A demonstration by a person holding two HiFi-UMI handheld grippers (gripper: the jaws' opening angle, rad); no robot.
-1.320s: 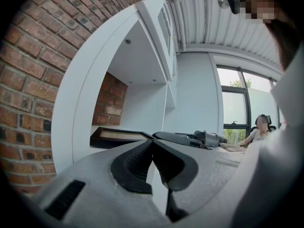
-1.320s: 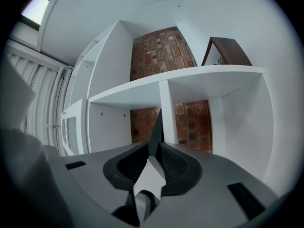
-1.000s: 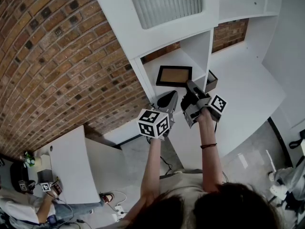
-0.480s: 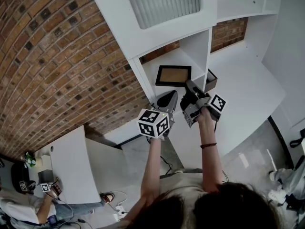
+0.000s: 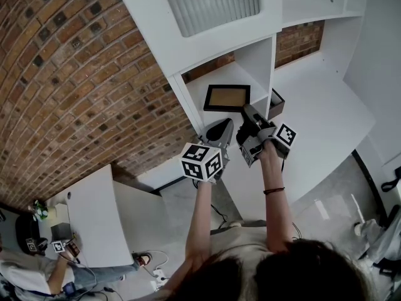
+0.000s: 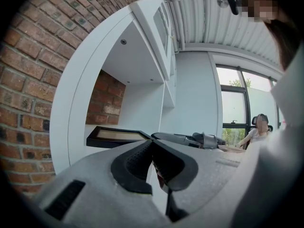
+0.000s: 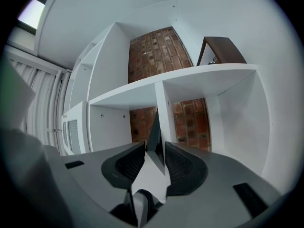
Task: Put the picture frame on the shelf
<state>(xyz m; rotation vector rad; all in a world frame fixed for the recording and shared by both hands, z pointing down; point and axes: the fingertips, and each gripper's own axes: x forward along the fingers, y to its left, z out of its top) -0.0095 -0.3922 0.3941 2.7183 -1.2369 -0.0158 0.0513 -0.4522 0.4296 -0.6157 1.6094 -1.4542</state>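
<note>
The picture frame, black with a tan panel, lies flat in the open white shelf compartment against the brick wall. My right gripper holds its near right edge. In the right gripper view the thin dark frame edge stands clamped between the pads of that gripper. My left gripper hovers just below the shelf front, shut with nothing in it. The left gripper view shows its jaws touching, with the frame level on the shelf board beyond. Whether the frame rests on the board I cannot tell.
A vertical divider closes the compartment on the right; a small dark brown box sits past it. A white cabinet with a ribbed panel hangs above. A long white counter runs to the right. A person sits far off by windows.
</note>
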